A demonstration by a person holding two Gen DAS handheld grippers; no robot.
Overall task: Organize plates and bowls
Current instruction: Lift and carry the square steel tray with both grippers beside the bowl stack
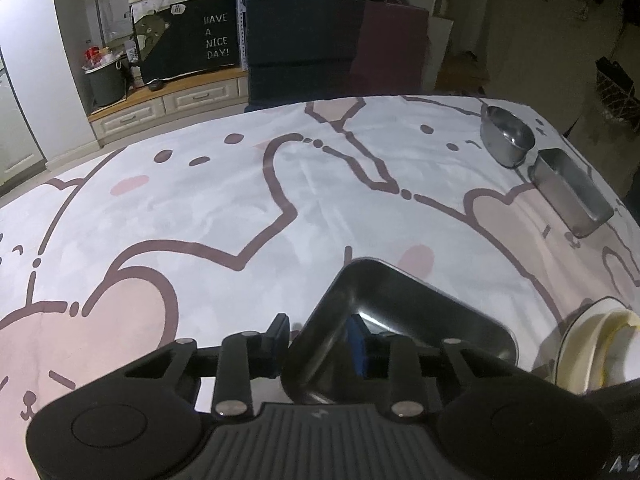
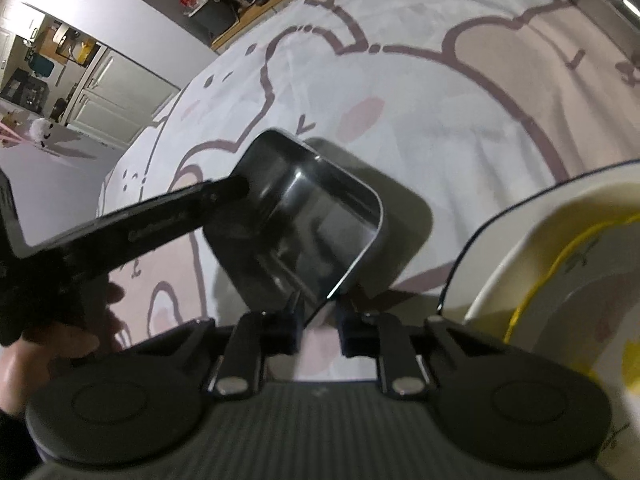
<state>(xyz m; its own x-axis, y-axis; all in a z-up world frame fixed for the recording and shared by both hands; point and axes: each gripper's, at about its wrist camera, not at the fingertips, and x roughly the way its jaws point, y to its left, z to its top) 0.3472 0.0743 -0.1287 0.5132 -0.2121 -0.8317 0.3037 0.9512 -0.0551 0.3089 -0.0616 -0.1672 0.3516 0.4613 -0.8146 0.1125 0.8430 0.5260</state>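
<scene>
Both grippers grasp one rectangular steel tray (image 1: 400, 320): the left gripper (image 1: 320, 344) narrow astride its wall, the right gripper (image 2: 318, 332) narrow on its corner, so next comes a level, joint lift toward the other metal dishes (image 1: 568, 188).

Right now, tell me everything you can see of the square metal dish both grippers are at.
The square metal dish is a shallow, dark steel tray with rounded corners, a thin bright rim and a reflective inside, empty as far as shows. It sits on the bear-print cloth, possibly tilted. The left gripper straddles one wall, one finger outside, its blue pad inside. The right gripper pinches the near corner's rim. A cream plate lies just to its right.
</scene>
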